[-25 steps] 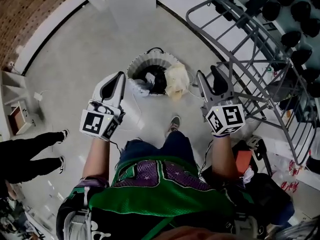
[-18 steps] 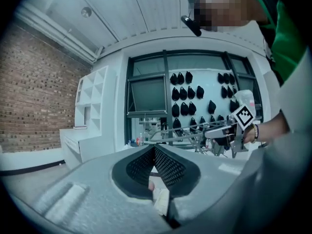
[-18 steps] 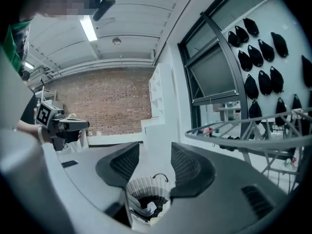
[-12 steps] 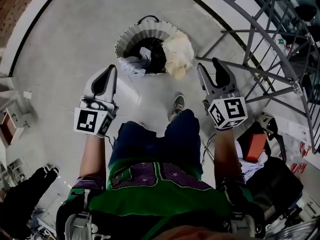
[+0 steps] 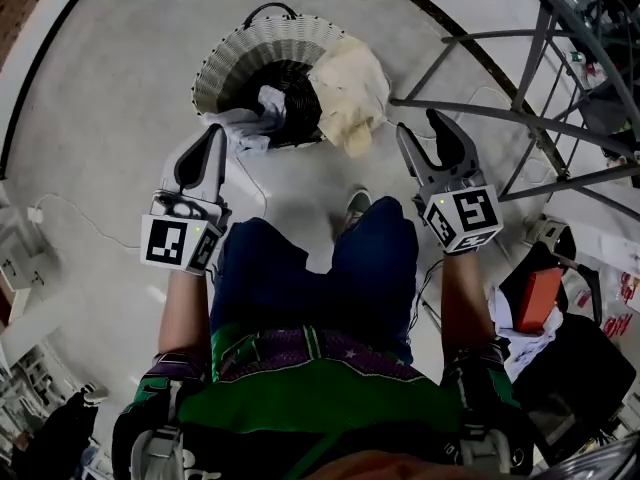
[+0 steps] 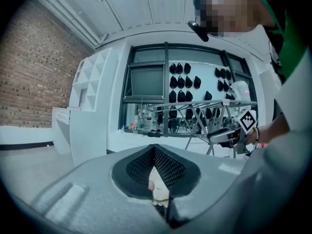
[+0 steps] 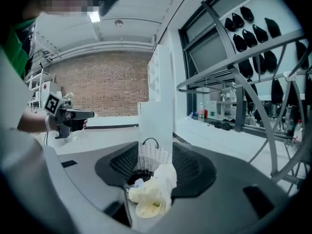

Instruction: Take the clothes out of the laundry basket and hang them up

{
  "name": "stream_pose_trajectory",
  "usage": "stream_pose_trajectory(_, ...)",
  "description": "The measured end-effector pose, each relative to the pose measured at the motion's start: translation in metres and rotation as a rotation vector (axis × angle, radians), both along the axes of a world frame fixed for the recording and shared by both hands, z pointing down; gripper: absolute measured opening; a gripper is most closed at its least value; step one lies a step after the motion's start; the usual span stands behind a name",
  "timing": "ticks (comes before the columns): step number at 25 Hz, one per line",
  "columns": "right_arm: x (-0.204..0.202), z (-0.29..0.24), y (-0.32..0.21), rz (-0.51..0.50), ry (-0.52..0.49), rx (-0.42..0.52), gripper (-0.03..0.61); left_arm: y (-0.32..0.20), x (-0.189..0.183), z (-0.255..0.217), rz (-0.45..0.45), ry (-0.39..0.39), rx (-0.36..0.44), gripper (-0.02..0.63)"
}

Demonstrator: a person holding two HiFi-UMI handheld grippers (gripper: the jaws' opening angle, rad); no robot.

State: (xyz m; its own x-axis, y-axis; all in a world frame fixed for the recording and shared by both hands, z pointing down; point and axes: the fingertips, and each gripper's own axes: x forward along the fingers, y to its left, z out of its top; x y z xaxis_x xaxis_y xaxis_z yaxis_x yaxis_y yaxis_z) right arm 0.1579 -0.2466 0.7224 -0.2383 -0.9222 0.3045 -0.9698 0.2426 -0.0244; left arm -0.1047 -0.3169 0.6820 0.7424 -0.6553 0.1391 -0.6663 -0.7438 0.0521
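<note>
- I am seeing the left gripper (image 5: pixel 214 138) in the head view, hanging above the floor just beside the left side of the laundry basket (image 5: pixel 225 58). It is not touching the basket.
- The left gripper view is showing me what the head view is not: the jaws of the left gripper (image 6: pixel 155 150) are pressing together, with nothing clamped. This view is looking over the basket, so I am getting only a pale sliver low in the gap.
- The head view is showing the basket standing on the floor ahead of the person's knees, with dark clothes (image 5: pixel 290 88) lying inside it.
- A cream garment (image 5: pixel 350 88) is hanging over the basket's right rim. In the right gripper view the same cream garment (image 7: pixel 153 189) is spilling down the front of the basket (image 7: pixel 153 155).
- The right gripper (image 5: pixel 420 126) is hanging near the cream garment, apart from it. Its jaws (image 7: pixel 155 147) have just been opening and are standing wide, with nothing between the pads.
- The drying rack (image 5: pixel 540 108) is standing at the right. Only the gripper views are showing its top bars (image 7: pixel 253 52).
</note>
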Motion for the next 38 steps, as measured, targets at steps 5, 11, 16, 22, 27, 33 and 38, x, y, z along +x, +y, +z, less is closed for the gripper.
stream_pose_trajectory(5, 0.006, 0.064, 0.003, -0.001, 0.036, 0.027, 0.201, 0.000, 0.008, 0.061, 0.041, 0.040, 0.045, 0.017)
stream_pose_trajectory(11, 0.011, 0.148, 0.006, -0.003, 0.037, 0.017, 0.202, 0.005, -0.007, 0.131, 0.032, 0.051, 0.050, 0.017)
stream_pose_trajectory(16, 0.013, 0.199, -0.003, -0.010, 0.034, -0.002, 0.206, 0.010, -0.012, 0.151, 0.027, 0.089, 0.068, 0.017)
stream_pose_trajectory(22, 0.015, 0.244, -0.026, -0.033, 0.019, -0.034, 0.212, 0.016, -0.016, 0.163, 0.017, 0.051, 0.077, 0.017)
stream_pose_trajectory(27, 0.020, 0.275, -0.056, -0.068, 0.058, -0.068, 0.230, 0.003, -0.019, 0.166, -0.032, 0.056, 0.063, 0.017)
stream_pose_trajectory(33, 0.018, 0.298, -0.078, -0.122, 0.028, -0.084, 0.265, 0.003, -0.030, 0.183, -0.061, -0.001, 0.049, 0.017)
stream_pose_trajectory(38, 0.011, 0.301, -0.091, -0.185, -0.013, -0.088, 0.267, 0.001, -0.034, 0.186, -0.087, -0.004, 0.042, 0.017)
